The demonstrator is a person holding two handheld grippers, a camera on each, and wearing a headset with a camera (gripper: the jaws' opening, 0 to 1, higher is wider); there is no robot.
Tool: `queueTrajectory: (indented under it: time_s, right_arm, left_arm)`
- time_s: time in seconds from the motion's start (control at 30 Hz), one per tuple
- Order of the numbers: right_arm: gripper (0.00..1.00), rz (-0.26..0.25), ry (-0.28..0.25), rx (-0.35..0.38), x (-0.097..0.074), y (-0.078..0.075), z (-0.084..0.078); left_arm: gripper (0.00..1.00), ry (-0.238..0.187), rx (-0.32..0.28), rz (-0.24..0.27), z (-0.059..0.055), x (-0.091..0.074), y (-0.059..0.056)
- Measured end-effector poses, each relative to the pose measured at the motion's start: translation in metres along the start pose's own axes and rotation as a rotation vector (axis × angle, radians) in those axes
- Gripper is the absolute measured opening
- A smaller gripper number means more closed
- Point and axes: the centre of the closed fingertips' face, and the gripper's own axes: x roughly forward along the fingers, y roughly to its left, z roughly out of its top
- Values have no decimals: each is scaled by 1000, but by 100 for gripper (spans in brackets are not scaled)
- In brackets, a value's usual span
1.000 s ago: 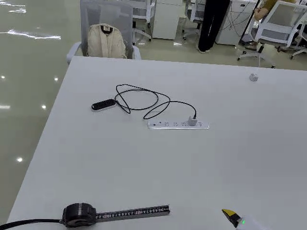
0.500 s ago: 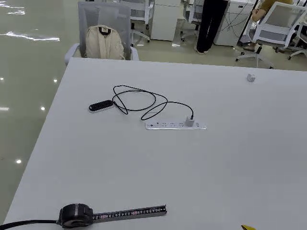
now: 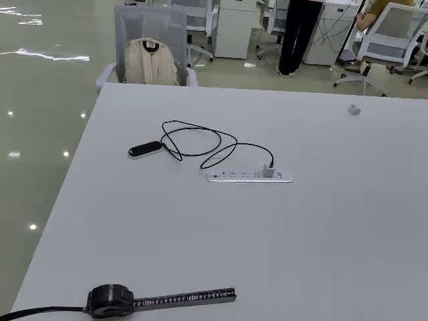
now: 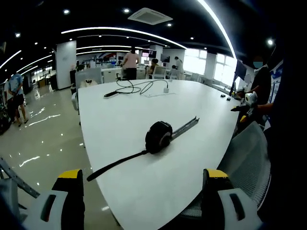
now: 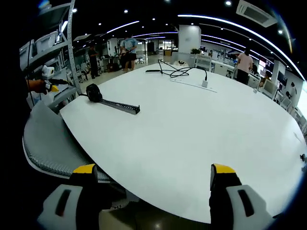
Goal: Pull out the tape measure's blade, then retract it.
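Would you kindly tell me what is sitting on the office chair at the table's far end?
A cream backpack leans against the grey office chair backrest. The white table edge hides the backpack's bottom and the seat beneath it.

A black, round tape measure (image 3: 109, 300) lies flat at the bench's (image 3: 267, 234) near edge, blade (image 3: 185, 298) partly out (strap (image 3: 40, 311) trailing opposite).

The tape measure (image 3: 109, 300) is black, its blade (image 3: 187, 297) dark with pale numerals, the table (image 3: 267, 234) white.
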Motion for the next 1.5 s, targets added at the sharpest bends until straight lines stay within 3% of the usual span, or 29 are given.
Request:
queueTrajectory:
  time_s: [0.23,0.5,0.63,1.23,1.5]
  right_arm:
    - [100,-11,-1,17,-5,3,-6]
    - [100,-11,4,10,-8,8,-8]
    - [100,-12,-1,8,-5,7,-8]
    - [100,0,7,-1,0,10,-5]
    - [100,29,15,-22,11,13,-3]
  left_arm:
    - [100,-16,1,4,2,1,1]
    - [100,1,-5,-7,-5,4,-5]
    - [100,9,-8,-9,-9,3,-4]
    - [100,9,1,2,-6,1,-4]
    - [100,13,13,-4,-5,1,-5]
